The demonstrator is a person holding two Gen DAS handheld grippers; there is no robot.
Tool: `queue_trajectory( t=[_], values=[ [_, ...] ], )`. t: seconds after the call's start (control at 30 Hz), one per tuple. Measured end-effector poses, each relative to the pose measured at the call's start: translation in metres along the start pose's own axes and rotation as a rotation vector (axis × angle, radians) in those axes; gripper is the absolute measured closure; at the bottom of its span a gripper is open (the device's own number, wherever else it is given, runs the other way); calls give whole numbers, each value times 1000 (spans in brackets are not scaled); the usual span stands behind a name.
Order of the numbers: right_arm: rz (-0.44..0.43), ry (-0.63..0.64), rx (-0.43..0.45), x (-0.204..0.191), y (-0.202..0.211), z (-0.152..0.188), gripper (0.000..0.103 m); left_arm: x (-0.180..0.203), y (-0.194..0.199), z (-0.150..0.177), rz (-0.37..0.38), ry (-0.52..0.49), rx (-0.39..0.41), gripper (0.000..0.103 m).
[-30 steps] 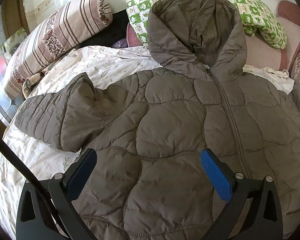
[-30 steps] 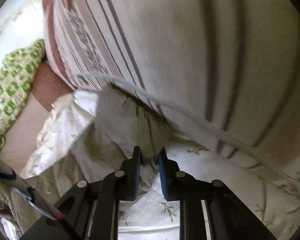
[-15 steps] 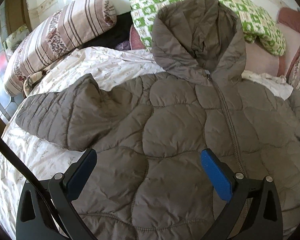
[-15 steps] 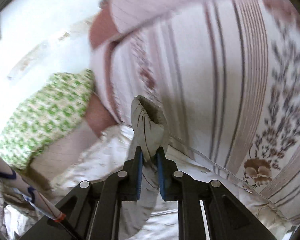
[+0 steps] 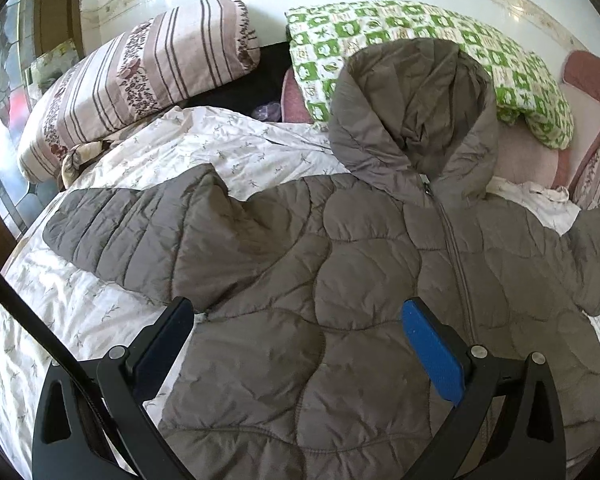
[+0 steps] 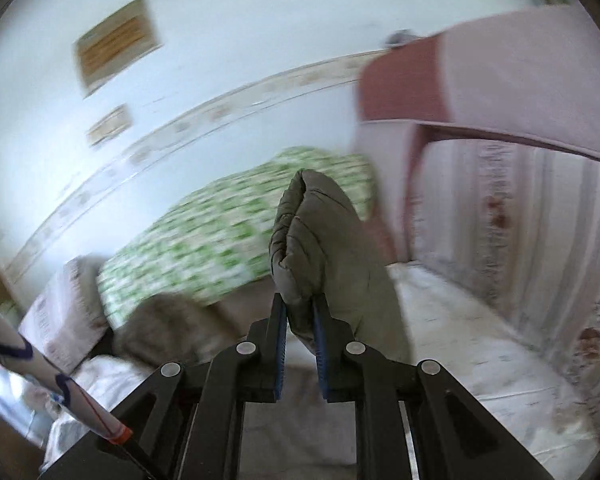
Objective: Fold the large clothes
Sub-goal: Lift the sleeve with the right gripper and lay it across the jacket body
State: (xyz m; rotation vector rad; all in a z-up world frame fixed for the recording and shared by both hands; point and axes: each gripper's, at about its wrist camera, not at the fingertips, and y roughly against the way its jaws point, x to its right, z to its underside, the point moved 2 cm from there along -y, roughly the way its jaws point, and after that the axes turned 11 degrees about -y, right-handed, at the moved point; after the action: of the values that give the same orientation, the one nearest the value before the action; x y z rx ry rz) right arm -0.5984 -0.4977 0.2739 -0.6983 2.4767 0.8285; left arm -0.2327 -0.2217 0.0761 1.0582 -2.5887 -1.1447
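Two claws are in my views. My left claw (image 5: 296,344) hangs spread wide above the grey quilted jacket (image 5: 340,280), nothing between its pads. That jacket lies front-up on the bed sheet (image 5: 100,312), zipped, hood (image 5: 416,120) at the far end against the green checked pillow (image 5: 420,36), one sleeve stretched out to the left. A striped pillow (image 5: 140,76) sits far left. My right claw (image 6: 300,336) is pinching the other sleeve's cuff (image 6: 316,240), pads pressed on the padded fabric, raised above the bed (that view is smeared, so the background is vague).
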Motion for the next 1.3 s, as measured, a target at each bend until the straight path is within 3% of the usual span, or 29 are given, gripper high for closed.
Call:
queue_trajectory(
  t=[0.3, 0.57, 0.97, 1.1, 1.2, 1.3],
  values=[
    [-201, 106, -178, -100, -27, 80, 89, -21, 3, 3, -5, 40, 3, 0],
    [-315, 74, -386, -141, -77, 163, 89, -41, 3, 5, -34, 83, 0, 0],
    [-282, 27, -655, -140, -165, 296, 89, -65, -6, 10, -68, 146, -28, 0],
    [-300, 19, -729, -141, -171, 318, 81, -59, -8, 8, -67, 134, -29, 0],
    [-331, 26, -782, -140, -167, 323, 68, -55, -10, 8, -66, 131, -29, 0],
    [-371, 31, -775, -135, -155, 314, 67, -53, -11, 7, -64, 134, -27, 0]
  ],
)
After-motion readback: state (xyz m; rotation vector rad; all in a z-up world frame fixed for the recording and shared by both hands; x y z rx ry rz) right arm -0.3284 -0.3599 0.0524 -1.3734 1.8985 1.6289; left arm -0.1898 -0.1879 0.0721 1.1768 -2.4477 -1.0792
